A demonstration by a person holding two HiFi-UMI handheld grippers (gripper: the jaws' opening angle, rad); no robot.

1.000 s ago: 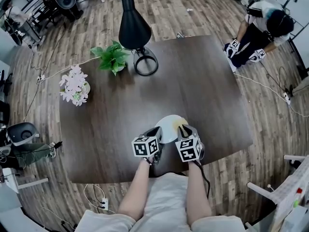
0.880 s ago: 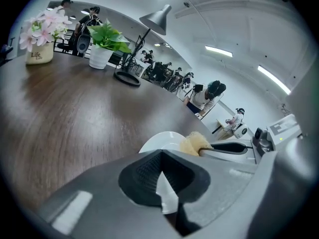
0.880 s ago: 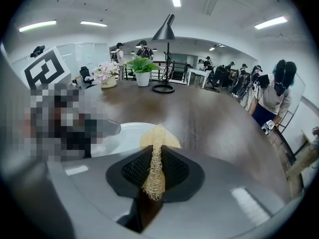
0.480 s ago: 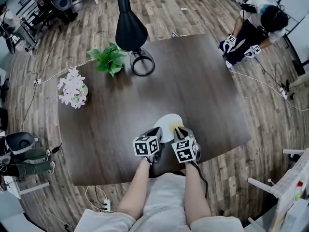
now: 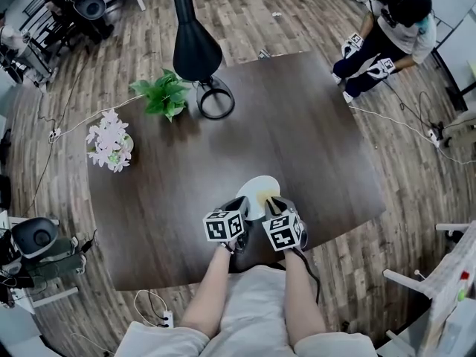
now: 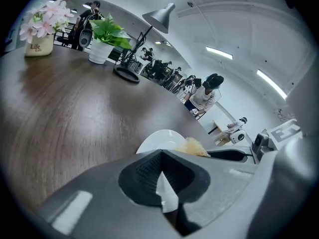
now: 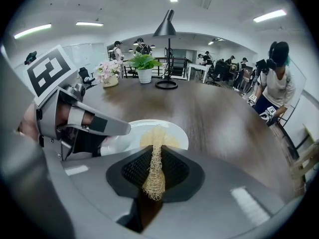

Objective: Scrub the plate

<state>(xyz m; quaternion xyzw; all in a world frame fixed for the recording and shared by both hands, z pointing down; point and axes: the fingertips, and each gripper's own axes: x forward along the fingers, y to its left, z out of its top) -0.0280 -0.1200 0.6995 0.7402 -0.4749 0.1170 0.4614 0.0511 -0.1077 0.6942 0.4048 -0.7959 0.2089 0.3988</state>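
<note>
The left gripper [image 5: 239, 204] stands at the left rim of the plate [image 5: 259, 190], its jaws closed on a sliver of that rim. The plate lies on the dark table [image 5: 312, 140], close to the edge by the person. On the plate's middle rests the straw-coloured scrubber [image 7: 155, 142], pinched in the closed jaws of the right gripper [image 5: 276, 201], which leans in from the plate's near right. The plate is straight ahead of the scrubber, so I'd say the right gripper does the rubbing. Since half a second ago, the right gripper looks a touch nearer the left.

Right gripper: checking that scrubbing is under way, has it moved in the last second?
Yes. Against the plate, the right gripper has slid slightly left, toward the left gripper.
</note>
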